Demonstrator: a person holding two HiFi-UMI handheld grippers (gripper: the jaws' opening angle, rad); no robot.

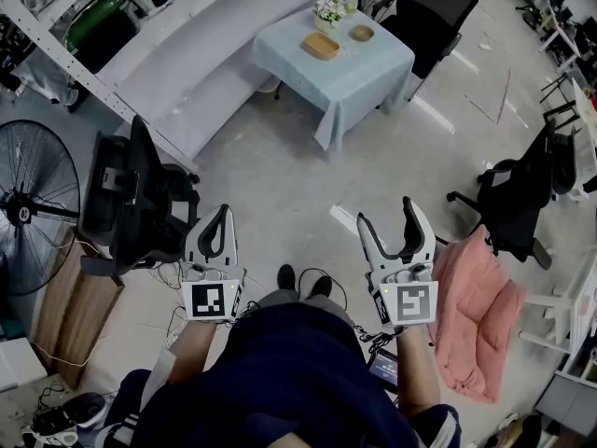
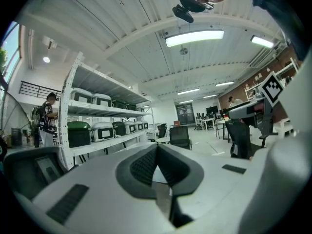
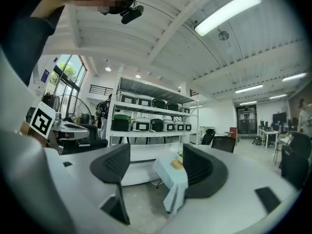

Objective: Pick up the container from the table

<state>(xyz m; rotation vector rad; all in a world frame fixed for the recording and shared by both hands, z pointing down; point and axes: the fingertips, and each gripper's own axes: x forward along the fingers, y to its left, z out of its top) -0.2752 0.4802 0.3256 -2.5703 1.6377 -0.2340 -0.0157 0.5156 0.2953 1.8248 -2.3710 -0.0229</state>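
A small table (image 1: 359,82) under a pale blue cloth stands far ahead across the floor. On it lies a flat tan container (image 1: 320,46), with a small round bowl (image 1: 362,33) and a potted plant (image 1: 328,12) beside it. Both grippers are held close to my body, well short of the table. My left gripper (image 1: 221,215) is shut with nothing in it; in the left gripper view its pads (image 2: 146,165) meet. My right gripper (image 1: 387,213) stands wide open and empty. In the right gripper view the table (image 3: 171,182) and container (image 3: 177,164) show between the jaws of the right gripper (image 3: 153,167).
A black office chair (image 1: 140,199) stands close at my left, with a floor fan (image 1: 33,203) beyond it. Another black chair (image 1: 431,7) sits behind the table and a third (image 1: 518,189) at right. A pink cushion (image 1: 476,315) lies at right. White shelving (image 1: 177,40) runs along the left.
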